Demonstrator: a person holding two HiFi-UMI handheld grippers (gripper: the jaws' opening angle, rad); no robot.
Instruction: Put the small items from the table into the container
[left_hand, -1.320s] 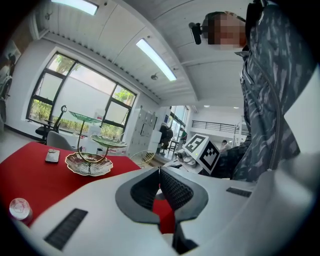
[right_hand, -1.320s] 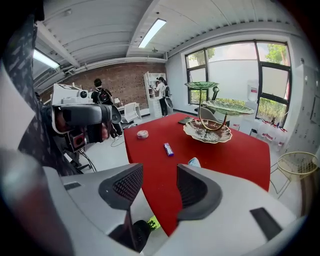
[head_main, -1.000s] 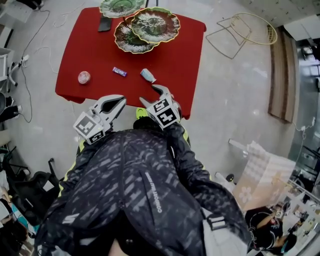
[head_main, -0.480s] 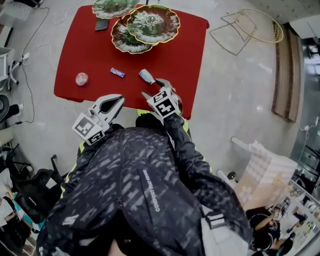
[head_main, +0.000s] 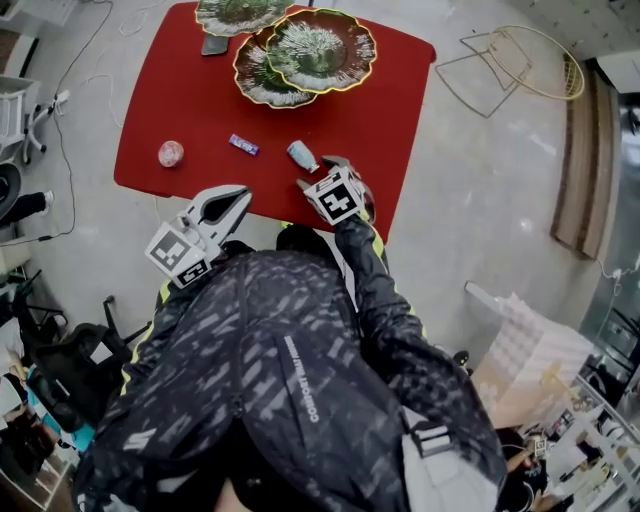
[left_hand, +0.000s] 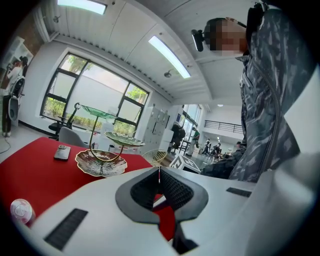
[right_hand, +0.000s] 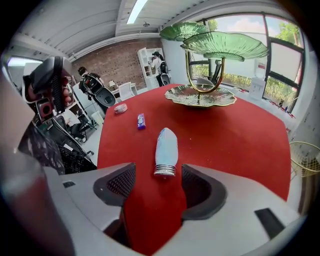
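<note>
The right hand-held gripper (right_hand: 157, 182) is spread wide, with the cap of the small tube (right_hand: 165, 147) between its pads, untouched, on the red table (right_hand: 235, 135). The left hand-held gripper (left_hand: 159, 172) is pressed together, empty. Its view shows a phone (left_hand: 62, 152); the right's doesn't.

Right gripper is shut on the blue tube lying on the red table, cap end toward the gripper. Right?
Not shut. The right gripper view shows the right gripper open. The blue tube lies on the red table, cap end toward the gripper. The cap sits just between the jaw tips with a gap on each side, and neither pad touches it.
</note>
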